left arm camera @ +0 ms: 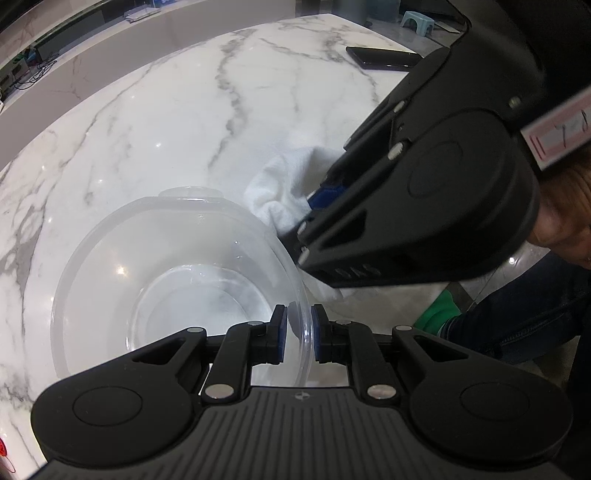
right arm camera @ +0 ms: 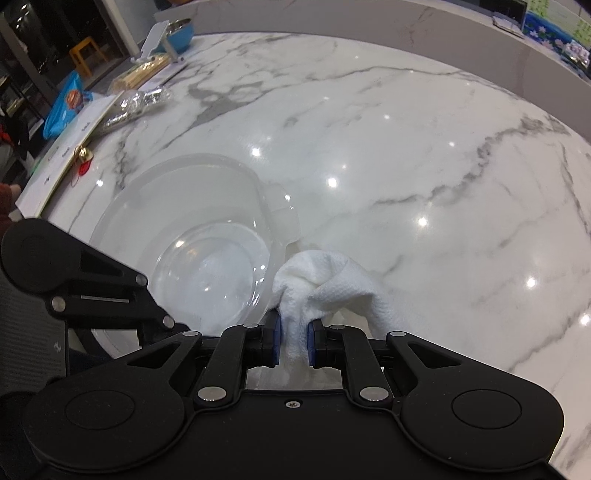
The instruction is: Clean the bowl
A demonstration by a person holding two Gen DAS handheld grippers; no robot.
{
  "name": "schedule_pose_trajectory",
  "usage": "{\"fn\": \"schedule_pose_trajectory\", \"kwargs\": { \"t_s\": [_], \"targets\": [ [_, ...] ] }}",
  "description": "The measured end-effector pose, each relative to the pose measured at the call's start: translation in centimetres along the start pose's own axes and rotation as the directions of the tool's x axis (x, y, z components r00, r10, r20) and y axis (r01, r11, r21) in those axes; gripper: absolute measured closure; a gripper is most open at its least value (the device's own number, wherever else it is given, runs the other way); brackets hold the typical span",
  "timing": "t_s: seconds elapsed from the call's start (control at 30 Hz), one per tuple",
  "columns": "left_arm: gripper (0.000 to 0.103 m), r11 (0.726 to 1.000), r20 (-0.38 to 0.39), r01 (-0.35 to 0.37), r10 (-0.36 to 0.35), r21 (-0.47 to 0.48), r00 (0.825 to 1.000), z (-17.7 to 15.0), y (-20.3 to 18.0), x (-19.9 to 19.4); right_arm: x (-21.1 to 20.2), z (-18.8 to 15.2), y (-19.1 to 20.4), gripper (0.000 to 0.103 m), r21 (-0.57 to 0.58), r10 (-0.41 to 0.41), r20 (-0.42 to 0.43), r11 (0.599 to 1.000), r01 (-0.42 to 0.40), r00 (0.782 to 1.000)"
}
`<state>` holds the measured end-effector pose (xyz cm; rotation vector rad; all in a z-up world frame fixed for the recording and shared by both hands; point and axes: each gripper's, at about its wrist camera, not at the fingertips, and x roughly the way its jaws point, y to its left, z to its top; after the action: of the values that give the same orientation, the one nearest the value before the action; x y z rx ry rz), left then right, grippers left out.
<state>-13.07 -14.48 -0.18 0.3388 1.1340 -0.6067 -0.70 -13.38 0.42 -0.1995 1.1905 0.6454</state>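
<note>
**Bowl pinned by its rim, cloth bunched beside it**

The clear plastic bowl (left arm camera: 177, 280) stands upright on the white marble counter (left arm camera: 155, 122), filling the lower-left of the left wrist view. The left gripper (left arm camera: 298, 338) has its blue pads (left arm camera: 281, 332) closed on the bowl's near rim at about 4 o'clock of the bowl, one pad inside the wall and one outside, with the thin rim running between them.

The right gripper (right arm camera: 293, 341) is clamped on a white cloth (right arm camera: 325, 284); in its own view the blue pads squeeze a fold of the fabric, and the rest of the cloth billows forward toward 12 o'clock and drapes off toward 3 o'clock. The cloth lies on the counter just outside the bowl, touching or nearly touching the bowl's wall at the bowl's 3 o'clock side. From the left wrist view the same gripper comes in from 2 o'clock, its tips buried in the cloth right next to the rim.

A dark phone (left arm camera: 384, 58) lies well apart at 1 o'clock of that view. In the right wrist view, at 10 to 11 o'clock along the counter's far edge, sit a blue packet (right arm camera: 68, 105), a crinkled foil wrapper (right arm camera: 136, 105) and a blue-rimmed metal bowl (right arm camera: 181, 33)
</note>
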Motion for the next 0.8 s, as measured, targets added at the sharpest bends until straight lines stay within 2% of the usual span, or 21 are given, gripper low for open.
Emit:
{"fn": "schedule_pose_trajectory", "kwargs": {
  "t_s": [0.2, 0.33, 0.4, 0.57, 0.8],
  "targets": [
    [0.091, 1.000, 0.002, -0.004, 0.004, -0.001, 1.000, -0.4, -2.6, 0.1, -0.1, 0.0, 0.0, 0.091, 0.015, -0.005, 0.012, 1.000, 0.004, 1.000],
    [0.090, 1.000, 0.002, -0.001, 0.001, -0.005, 1.000, -0.4, -0.7, 1.0, -0.2, 0.1, -0.2, 0.091, 0.035, -0.012, 0.030, 0.999, 0.011, 0.999],
    [0.091, 1.000, 0.002, -0.004, 0.004, 0.002, 1.000, -0.5, -2.7, -0.7, -0.3, 0.2, -0.3, 0.091, 0.045, -0.019, 0.042, 0.999, 0.017, 0.999],
    [0.091, 1.000, 0.001, -0.006, 0.006, 0.005, 1.000, -0.9, -4.9, -1.0, -0.5, 0.4, -0.6, 0.091, 0.064, -0.024, 0.057, 0.998, 0.020, 0.998],
    [0.091, 1.000, 0.000, -0.008, 0.008, 0.006, 1.000, -1.4, -8.0, -1.4, -0.4, -0.2, 0.1, 0.090, 0.005, -0.008, 0.013, 1.000, 0.008, 1.000]
  ]
}}
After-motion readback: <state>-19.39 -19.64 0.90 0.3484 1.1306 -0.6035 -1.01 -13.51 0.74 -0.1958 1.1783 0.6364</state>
